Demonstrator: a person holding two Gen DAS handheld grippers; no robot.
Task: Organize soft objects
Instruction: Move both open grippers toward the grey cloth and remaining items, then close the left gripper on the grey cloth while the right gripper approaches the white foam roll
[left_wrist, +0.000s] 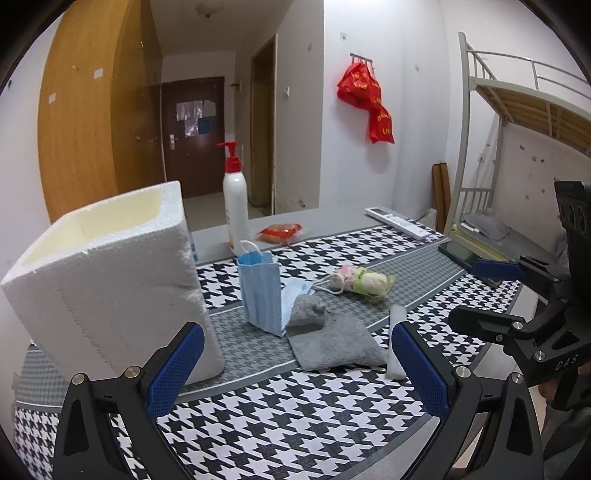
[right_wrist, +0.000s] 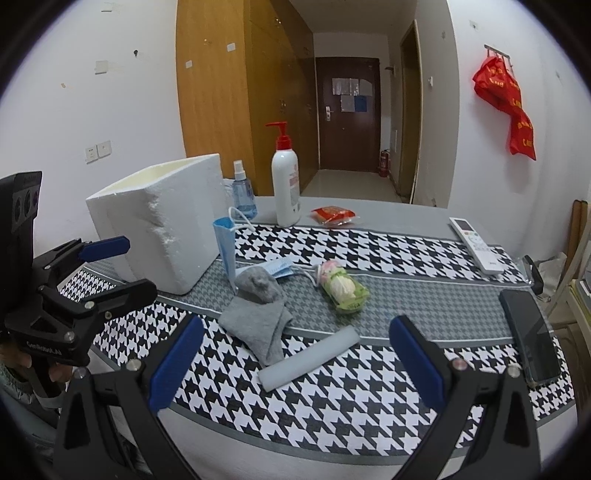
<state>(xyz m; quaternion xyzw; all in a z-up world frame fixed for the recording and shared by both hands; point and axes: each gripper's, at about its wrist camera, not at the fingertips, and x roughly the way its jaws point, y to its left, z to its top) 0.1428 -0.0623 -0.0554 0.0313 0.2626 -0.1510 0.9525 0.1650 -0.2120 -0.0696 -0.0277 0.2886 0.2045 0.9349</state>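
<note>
Both grippers hang over the near edge of the table, released and holding nothing: the left gripper (left_wrist: 295, 363) has its blue pads spread wide, and so does the right gripper (right_wrist: 297, 363). The soft things lie in a loose cluster around the middle of the houndstooth cloth (right_wrist: 332, 398). The grey sock (right_wrist: 258, 314) lies crumpled just ahead, a blue mask (left_wrist: 260, 291) stands folded on edge behind it near the foam box (left_wrist: 107, 280), and a second mask (right_wrist: 281, 266) lies flat, partly under the sock's far end. A green-wrapped bundle (right_wrist: 341, 286) sits to the right of those, and a pale foam roll (right_wrist: 308, 360) lies nearest the right gripper, just beside the sock. The open box at the left end looks like the place to put them, so I'd judge nothing is sorted yet. To do it well, I'd take the roll with the right gripper across its middle, pads square to its length, so it doesn't swing. For the sock, pinch a raised fold rather than scraping flat and catching the cloth beneath. Lift it clear slowly, since the mask's ear loop may drag along. Keep away from the phone (right_wrist: 532, 336) at the right edge
</note>
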